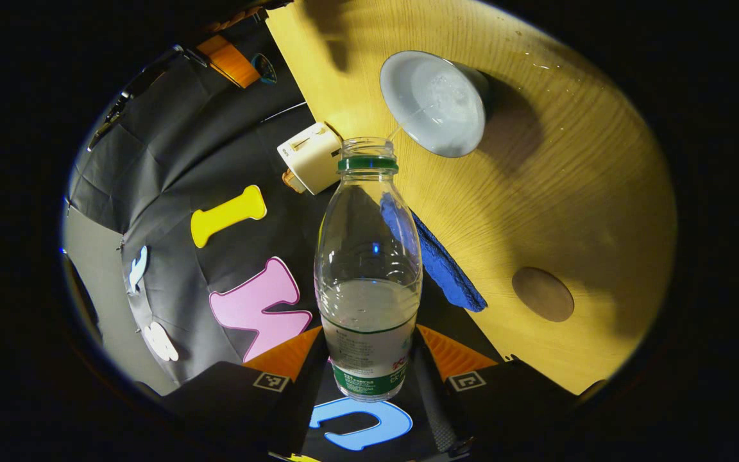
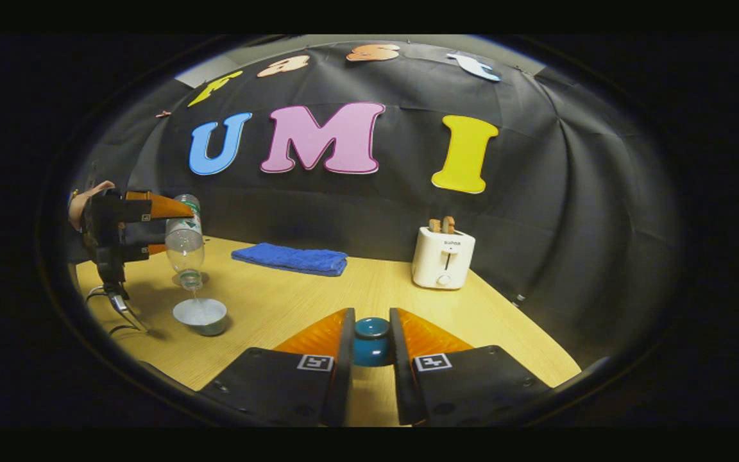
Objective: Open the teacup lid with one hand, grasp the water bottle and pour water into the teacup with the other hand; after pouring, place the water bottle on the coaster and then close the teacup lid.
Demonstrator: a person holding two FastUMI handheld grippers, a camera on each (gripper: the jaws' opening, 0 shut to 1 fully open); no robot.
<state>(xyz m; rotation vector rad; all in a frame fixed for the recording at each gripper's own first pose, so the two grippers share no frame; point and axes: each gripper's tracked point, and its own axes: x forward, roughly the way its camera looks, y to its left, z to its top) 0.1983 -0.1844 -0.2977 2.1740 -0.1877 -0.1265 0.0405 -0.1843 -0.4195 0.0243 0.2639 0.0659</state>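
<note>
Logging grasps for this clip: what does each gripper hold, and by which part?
The left gripper clamps the water bottle at its labelled lower body, tilted over the teacup. The right gripper pinches the teacup lid by its knob.

We see left gripper in left gripper view: two broad black finger blocks, each bearing small square black-and-white marker, ribbed wedge-shaped pads ahead of blocks. Right gripper in right gripper view: same build, round screw holes in black blocks, square markers near inner edges. Beside table edge, left gripper has black body, thin cables hanging beneath, hand behind it.
</note>
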